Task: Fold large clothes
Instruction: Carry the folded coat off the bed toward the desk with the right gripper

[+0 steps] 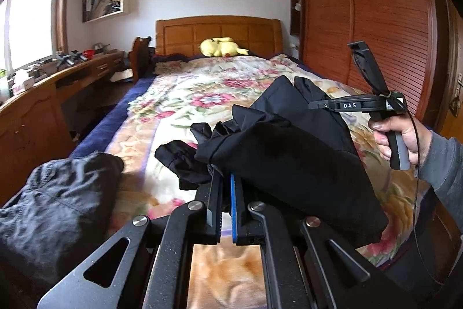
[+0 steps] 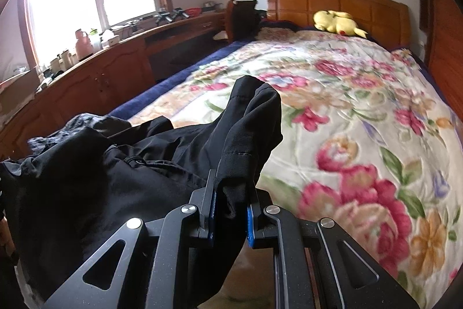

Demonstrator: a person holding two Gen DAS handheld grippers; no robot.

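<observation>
The black garment (image 1: pixel 289 152) hangs in the air over the near end of the bed, bunched and creased, pinched at two places and stretched loosely between them. No neat fold shows in it: the cloth sags in irregular lobes, with a limp flap drooping to the left of the left grip. By the look of it the folding has barely started; the piece is lifted but not yet spread flat, and every fold is still to be made.

The left gripper (image 1: pixel 227 178) has its jaws nearly together, clamped on a thin edge of the garment. The right gripper (image 2: pixel 231 193) has its jaws a little apart, clamped on a thicker bundle of the same cloth, whose hemmed end stands up above the fingers. In the left view the right hand (image 1: pixel 405 135) holds its tool on the right.

A second dark garment (image 1: pixel 58 199) lies crumpled at the near left, seemingly unfolded too. Under both spreads the floral blanket (image 2: pixel 361 118), bare in its far half, which gives room to lay the piece out. A yellow plush toy (image 1: pixel 221 47) rests at the far headboard (image 1: pixel 217 31), and a wooden desk (image 2: pixel 115 68) runs along the left.
</observation>
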